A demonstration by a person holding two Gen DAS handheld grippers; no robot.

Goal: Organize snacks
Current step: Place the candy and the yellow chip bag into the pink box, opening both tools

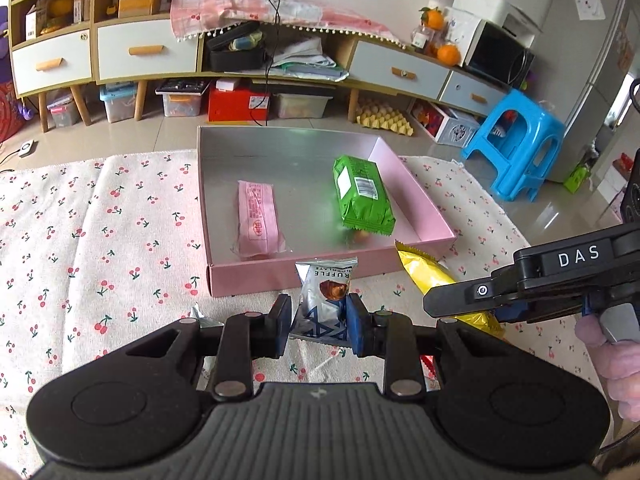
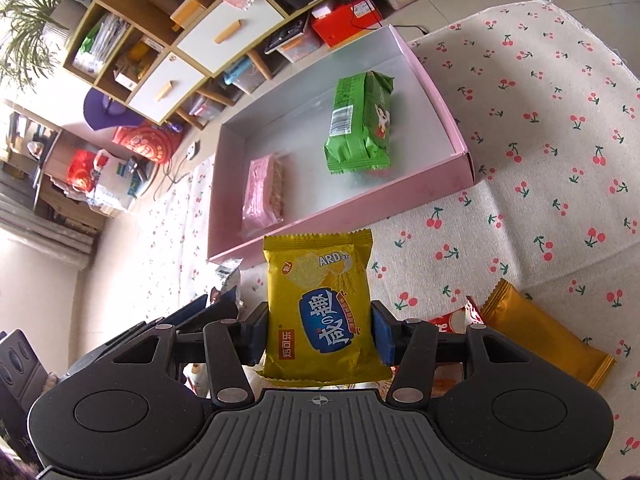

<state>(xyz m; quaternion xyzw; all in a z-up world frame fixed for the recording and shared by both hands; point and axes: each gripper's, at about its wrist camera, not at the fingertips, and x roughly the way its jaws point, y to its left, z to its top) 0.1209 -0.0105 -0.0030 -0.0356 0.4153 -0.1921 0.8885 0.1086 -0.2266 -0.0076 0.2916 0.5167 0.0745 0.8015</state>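
left gripper (image 1: 316, 326) clamped on a small silver foil truffle chocolate packet (image 1: 326, 300), held upright just in front of the near wall of a shallow pink cardboard box with silvery floor (image 1: 280, 276). right gripper (image 2: 320, 334) closed on a yellow glossy cracker packet with blue label (image 2: 320, 304), printed face shown only in the right wrist view; from the left wrist view just its yellow edge, poking out beside the black right gripper body. inside the box, well apart: a pink wrapped wafer bar (image 1: 258, 220) on the left, a green plastic biscuit pack (image 1: 362, 196) on the right. seen only from the right wrist: an orange-gold flat sachet (image 2: 540, 336) and a red-and-white wrapper (image 2: 452, 324) on the cherry-print cloth over the table (image 2: 540, 160).
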